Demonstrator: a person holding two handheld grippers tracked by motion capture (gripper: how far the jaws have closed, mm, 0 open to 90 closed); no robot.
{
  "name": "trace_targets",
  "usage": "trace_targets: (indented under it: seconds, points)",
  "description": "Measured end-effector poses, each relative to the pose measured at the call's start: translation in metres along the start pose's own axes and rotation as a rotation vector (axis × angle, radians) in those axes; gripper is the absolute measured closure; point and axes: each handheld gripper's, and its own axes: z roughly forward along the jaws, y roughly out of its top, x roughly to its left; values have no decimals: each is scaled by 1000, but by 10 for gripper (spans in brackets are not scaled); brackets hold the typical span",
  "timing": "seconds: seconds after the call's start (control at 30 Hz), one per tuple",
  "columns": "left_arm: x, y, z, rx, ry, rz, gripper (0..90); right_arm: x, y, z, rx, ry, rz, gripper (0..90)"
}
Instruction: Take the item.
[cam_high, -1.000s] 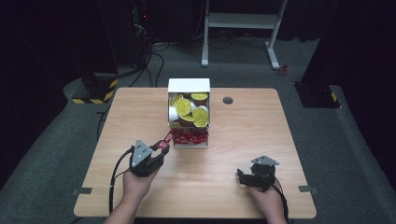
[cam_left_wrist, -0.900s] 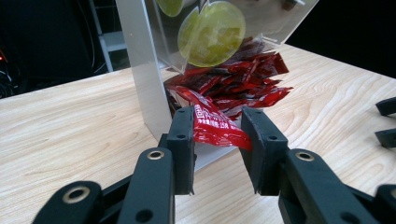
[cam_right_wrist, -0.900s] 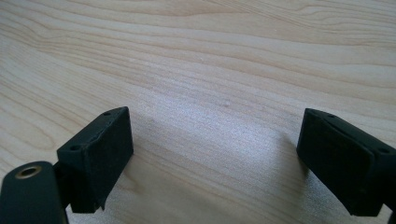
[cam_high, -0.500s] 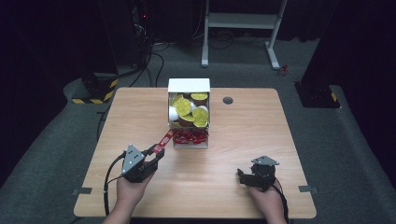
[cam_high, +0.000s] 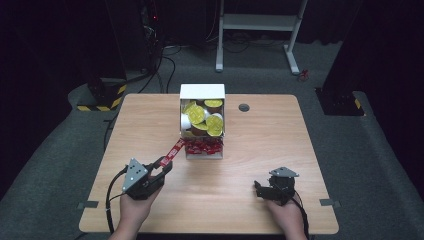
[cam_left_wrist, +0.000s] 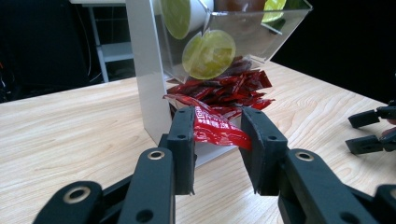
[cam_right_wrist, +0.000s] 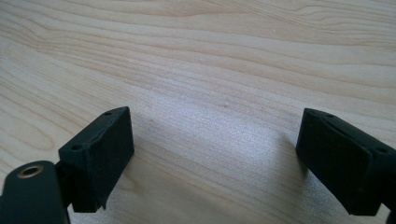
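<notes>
Red sachet (cam_left_wrist: 218, 129) pinched in left gripper (cam_left_wrist: 217, 140); draw toward seven o'clock, clear of dispenser (cam_high: 202, 93). Right gripper (cam_right_wrist: 212, 154) agape, empty.

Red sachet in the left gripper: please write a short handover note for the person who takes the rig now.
Left gripper: jaws closed on one red sachet, lifted off the table, just in front of the dispenser.
Right gripper: jaws wide open, holding nothing, low over bare wood near the table's front right.
Done: one sachet is out of the red sachet pile in the lower tray.
Left: probably carry it clear and set it down.
</notes>
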Motion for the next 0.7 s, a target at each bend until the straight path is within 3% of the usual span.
trace_targets:
  seconds: [0.2, 0.7]
  points:
    - [2, 1, -9, -12, 5, -10, 666, 0, 0, 0, 0, 0, 1, 109]
    - [23, 0, -24, -12, 61, -26, 667, 0, 0, 0, -1, -1, 0, 110]
